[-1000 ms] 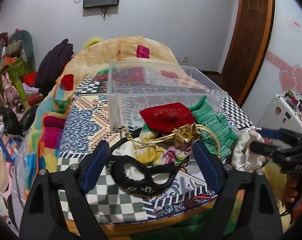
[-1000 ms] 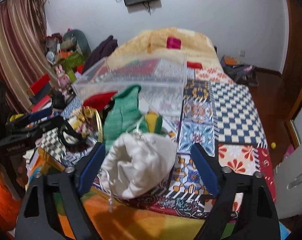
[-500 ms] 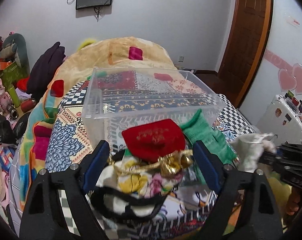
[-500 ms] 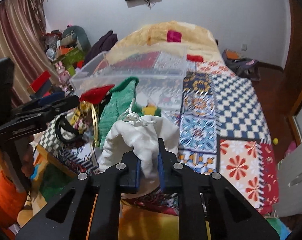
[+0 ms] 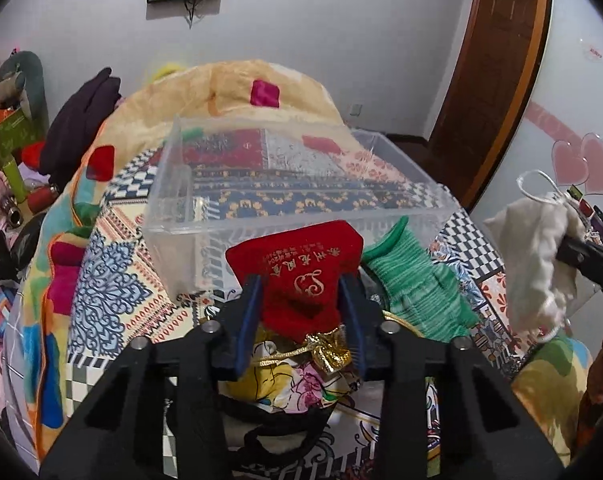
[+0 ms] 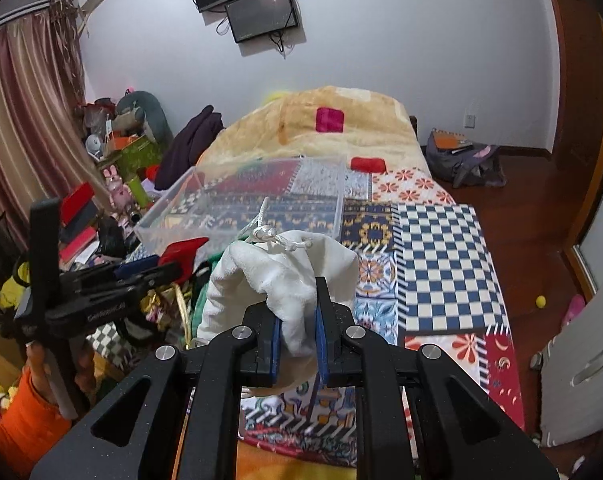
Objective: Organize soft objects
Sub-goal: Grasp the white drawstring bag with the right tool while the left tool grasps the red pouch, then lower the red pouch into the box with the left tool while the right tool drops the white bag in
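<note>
My left gripper [image 5: 301, 304] is shut on a red velvet pouch [image 5: 301, 264] with gold lettering and a gold bow, just in front of a clear plastic bin [image 5: 261, 196] on the bed. My right gripper [image 6: 297, 320] is shut on a white drawstring bag [image 6: 285, 276] and holds it lifted above the bed; the bag also shows at the right of the left wrist view [image 5: 537, 256]. A green knitted piece [image 5: 417, 284] lies right of the pouch. A floral cloth bag [image 5: 285, 380] with black straps lies under it.
The bed has a patchwork quilt [image 6: 441, 264] and a beige blanket [image 6: 321, 128] at its head. Clutter of toys and boxes [image 6: 113, 152] stands along the left side. A backpack [image 6: 465, 160] lies on the wooden floor at the right.
My left gripper moved forward and closed on the red pouch. My right gripper closed on the white bag and lifted it off the bed.
</note>
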A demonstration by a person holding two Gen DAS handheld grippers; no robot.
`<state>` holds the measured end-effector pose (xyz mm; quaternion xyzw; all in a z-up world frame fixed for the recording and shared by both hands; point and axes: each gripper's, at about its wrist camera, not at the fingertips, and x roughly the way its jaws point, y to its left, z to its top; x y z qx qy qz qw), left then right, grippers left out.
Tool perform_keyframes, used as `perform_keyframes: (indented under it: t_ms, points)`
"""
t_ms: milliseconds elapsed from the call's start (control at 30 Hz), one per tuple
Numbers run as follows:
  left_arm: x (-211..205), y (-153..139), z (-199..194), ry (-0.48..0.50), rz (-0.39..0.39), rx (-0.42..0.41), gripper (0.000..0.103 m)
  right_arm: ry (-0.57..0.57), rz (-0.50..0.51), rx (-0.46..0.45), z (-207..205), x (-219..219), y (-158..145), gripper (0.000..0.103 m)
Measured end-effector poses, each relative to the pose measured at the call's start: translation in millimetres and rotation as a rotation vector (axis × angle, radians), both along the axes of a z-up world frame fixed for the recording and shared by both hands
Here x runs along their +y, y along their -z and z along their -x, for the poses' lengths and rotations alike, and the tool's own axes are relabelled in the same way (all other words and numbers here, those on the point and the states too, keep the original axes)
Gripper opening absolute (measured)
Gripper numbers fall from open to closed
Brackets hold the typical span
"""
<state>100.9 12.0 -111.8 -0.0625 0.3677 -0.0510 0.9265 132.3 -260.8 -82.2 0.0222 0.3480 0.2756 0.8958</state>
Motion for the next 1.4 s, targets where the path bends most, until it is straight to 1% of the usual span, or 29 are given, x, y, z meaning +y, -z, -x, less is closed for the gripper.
perform_keyframes:
  t_ms: [33,67,400,467,500,533,667,767,833,967,1167,1333,1400]
  points:
    - [1,-3,2,0.002,0.001,-0.007,0.030,0.001,-0.001,-0.007,-1,1,-2,0.013]
    - [2,-5,3,0.000,0.003,-0.013,0.029,0.003,-0.001,-0.015,-3,3,-4,0.013]
    - [22,-42,8,-0.018,0.035,-0.099,0.027,0.007,-0.012,-0.116,-27,22,-33,0.013]
    - [26,-48,8,-0.015,0.051,-0.112,0.023,0.006,-0.015,-0.133,-33,28,-38,0.013]
    - [28,-52,8,-0.017,0.049,-0.122,0.023,0.003,-0.018,-0.140,-36,32,-40,0.013]
    - [28,-56,8,-0.022,0.046,-0.132,0.015,0.002,-0.020,-0.144,-39,35,-41,0.013]
    - [33,-70,2,-0.034,0.027,-0.166,0.015,-0.001,-0.026,-0.159,-52,48,-42,0.013]
    - [37,-73,-11,-0.053,0.012,-0.173,0.015,-0.003,-0.013,-0.163,-59,56,-41,0.013]
    - [39,-70,-20,-0.059,0.005,-0.163,0.015,-0.007,-0.002,-0.156,-67,62,-36,0.013]
    - [40,-55,-46,-0.057,0.000,-0.114,0.015,-0.012,0.037,-0.131,-81,76,-25,0.013]
    - [35,-29,-74,-0.041,-0.017,-0.033,0.015,-0.028,0.093,-0.059,-103,94,0,0.013]
    - [33,-9,-91,-0.023,-0.012,0.032,0.015,-0.053,0.135,-0.031,-110,107,16,0.014]
    - [31,-5,-97,-0.016,-0.015,0.045,0.015,-0.062,0.155,-0.028,-110,111,20,0.014]
